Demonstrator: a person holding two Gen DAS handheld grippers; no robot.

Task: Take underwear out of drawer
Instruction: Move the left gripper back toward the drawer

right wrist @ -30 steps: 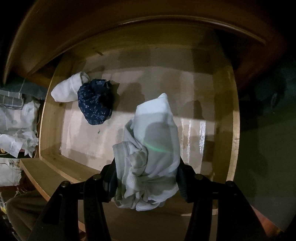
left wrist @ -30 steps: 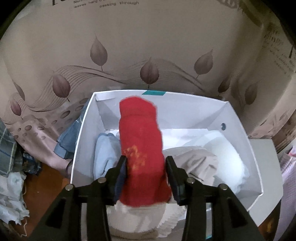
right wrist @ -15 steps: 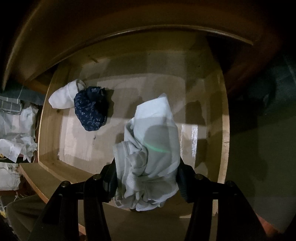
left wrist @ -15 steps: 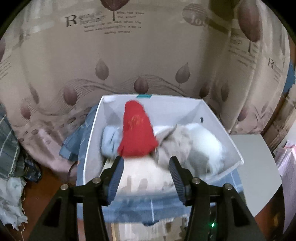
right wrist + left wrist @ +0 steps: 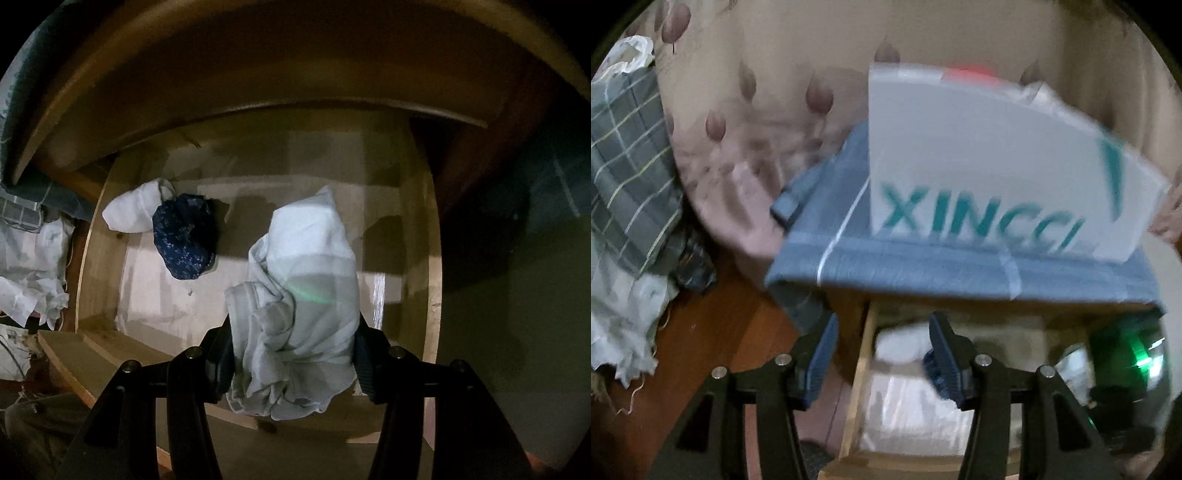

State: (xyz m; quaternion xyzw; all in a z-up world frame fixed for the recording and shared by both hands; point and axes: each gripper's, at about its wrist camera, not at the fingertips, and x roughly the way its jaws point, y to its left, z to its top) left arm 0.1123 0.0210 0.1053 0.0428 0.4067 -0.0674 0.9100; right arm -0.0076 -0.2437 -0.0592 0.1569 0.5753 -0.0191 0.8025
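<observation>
Right wrist view looks steeply down into the open wooden drawer (image 5: 432, 258). The right hand-held gripper (image 5: 293, 354) pinches a bundle of pale grey-white underwear (image 5: 299, 295) between its two pads, the cloth bulging up above the fingers and hanging a little below them, over the drawer's near edge. On the drawer floor toward ten o'clock lie two more pieces: a dark blue patterned piece (image 5: 184, 236) and, touching it on its far left, a white piece (image 5: 135, 210) against the left wall. Crumpled white cloth (image 5: 29, 280) lies outside the drawer at nine o'clock.

Left wrist view is blurred. The left hand-held gripper (image 5: 882, 354) stands spread with nothing between its pads, which hang over the drawer's left wall (image 5: 862, 369); its right finger overlaps the white piece (image 5: 901, 345) inside. At twelve to two o'clock a white box (image 5: 990, 166) with teal lettering sits on a blue checked cloth (image 5: 923, 266), a red item (image 5: 971, 74) just showing over its top. A leaf-patterned curtain (image 5: 768, 92) hangs behind.
</observation>
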